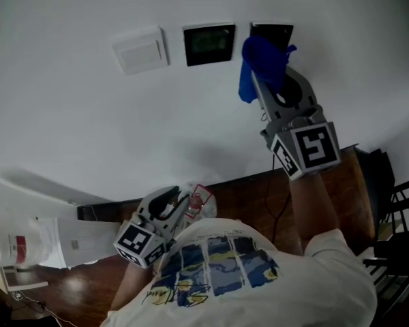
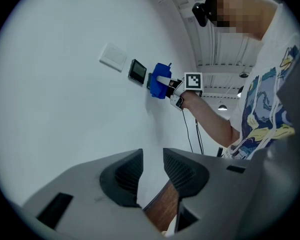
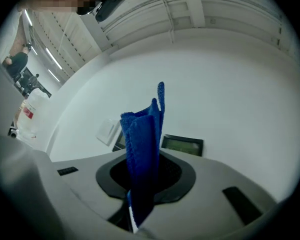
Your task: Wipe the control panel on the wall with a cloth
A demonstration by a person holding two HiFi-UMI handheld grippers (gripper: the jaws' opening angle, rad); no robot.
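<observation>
— Where is the cloth?
— The blue cloth [image 1: 262, 61] is pinched in the right gripper [image 1: 267, 80]. It is up on the wall [image 1: 68, 114], just right of the screen panel [image 1: 208, 44]. It covers the lower left corner of the black panel [image 1: 276, 28] that sits next to the screen panel.
— Is it touching that panel?
— It is probably pressed on, but the head view doesn't settle it. The left gripper view puts the cloth right at that panel's edge.
— How is it gripped?
— The jaws are closed on a folded bunch that stands up between them. A loose end droops on the side toward the screen panel.
— And the arm?
— The right arm [image 1: 313, 203] is raised and stretched toward the wall, with the forearm bare. The gripper points up and leans a little toward the screen panel. Its marker cube [image 1: 312, 147] faces the head camera.
— What about the other hand?
— The left gripper [image 2: 151, 164] is held low, far below the screen panel, with the elbow bent. It sits close against the person's white printed shirt [image 1: 259, 271]. Its jaws stand a small way apart with nothing between them. Only wall and wooden floor [image 2: 162, 204] show through the gap.
— Is anything else up there?
— A white switch plate [image 1: 142, 50] sits on the far side of the screen panel, well apart from the cloth.
</observation>
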